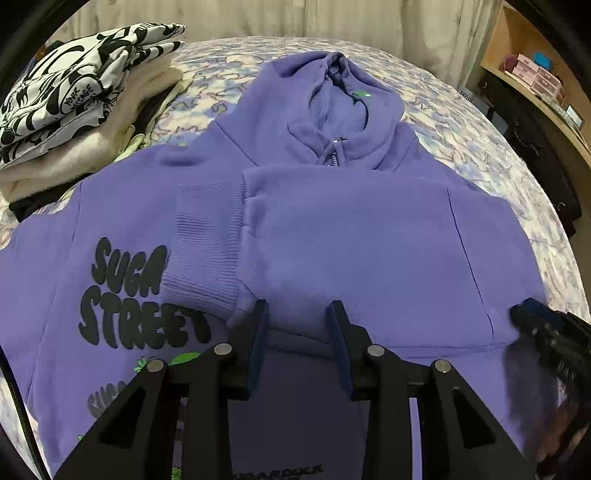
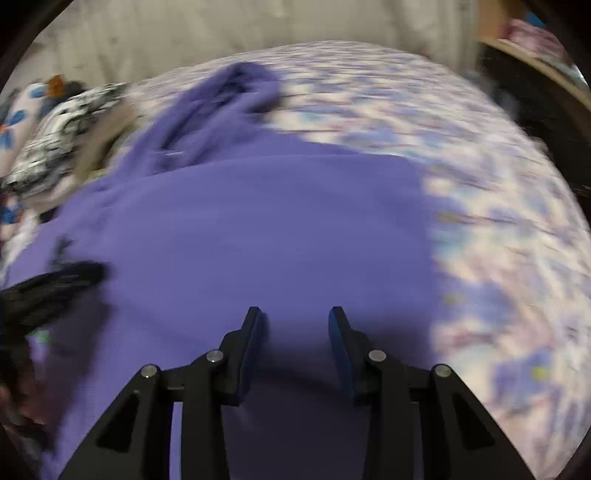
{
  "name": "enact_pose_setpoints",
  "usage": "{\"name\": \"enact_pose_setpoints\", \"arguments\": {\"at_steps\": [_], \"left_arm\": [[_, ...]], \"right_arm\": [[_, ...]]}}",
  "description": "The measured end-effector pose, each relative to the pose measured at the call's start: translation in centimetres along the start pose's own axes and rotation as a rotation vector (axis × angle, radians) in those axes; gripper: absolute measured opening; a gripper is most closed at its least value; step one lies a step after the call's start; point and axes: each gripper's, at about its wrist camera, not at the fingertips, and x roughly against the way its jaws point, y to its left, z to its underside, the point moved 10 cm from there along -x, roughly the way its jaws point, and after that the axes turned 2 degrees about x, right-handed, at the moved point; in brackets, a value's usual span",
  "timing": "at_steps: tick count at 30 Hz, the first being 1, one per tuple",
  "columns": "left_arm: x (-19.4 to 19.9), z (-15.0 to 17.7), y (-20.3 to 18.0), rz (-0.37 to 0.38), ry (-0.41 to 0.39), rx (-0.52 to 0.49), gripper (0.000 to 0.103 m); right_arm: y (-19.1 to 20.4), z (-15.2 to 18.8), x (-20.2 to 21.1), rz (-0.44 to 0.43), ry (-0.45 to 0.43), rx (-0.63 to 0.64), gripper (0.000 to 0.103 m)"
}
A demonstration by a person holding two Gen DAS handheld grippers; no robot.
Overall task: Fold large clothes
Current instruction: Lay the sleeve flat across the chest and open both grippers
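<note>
The hoodie (image 1: 332,236) lies spread on the bed (image 1: 498,155), its hood (image 1: 332,96) at the far end. One sleeve (image 1: 369,240) is folded across the chest, its cuff (image 1: 203,236) pointing left, just beside the printed lettering (image 1: 125,291). To the far left, a stack of folded clothes (image 1: 74,103) sits on the bed, near the hoodie's shoulder. Behind the bed hangs a curtain (image 1: 295,18); at the right stands a shelf (image 1: 535,74) with boxes on it. The left gripper (image 1: 299,314) is above the sleeve's near edge — the right gripper (image 2: 295,321) over the hoodie's right part, near the hoodie's right edge.
</note>
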Motion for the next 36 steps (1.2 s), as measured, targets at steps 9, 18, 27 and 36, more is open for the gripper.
{"name": "enact_pose_setpoints", "arguments": {"at_steps": [9,18,27,36], "left_arm": [[0.6,0.4,0.1,-0.01,0.007,0.0,0.044],[3.8,1.2,1.1,-0.052,-0.024,-0.013,0.052],[8.5,3.1,2.3,-0.096,-0.056,-0.025,0.063],[13.2,5.9,4.0,-0.144,-0.068,-0.017,0.064]], "right_arm": [[-1.6,1.3,1.9,-0.024,-0.003,-0.048,0.017],[0.2,2.2,3.5,-0.063,0.009,-0.066,0.018],[3.0,3.6,6.9,-0.115,-0.007,-0.066,0.018],[5.8,4.6,10.2,-0.157,-0.038,-0.064,0.018]]}}
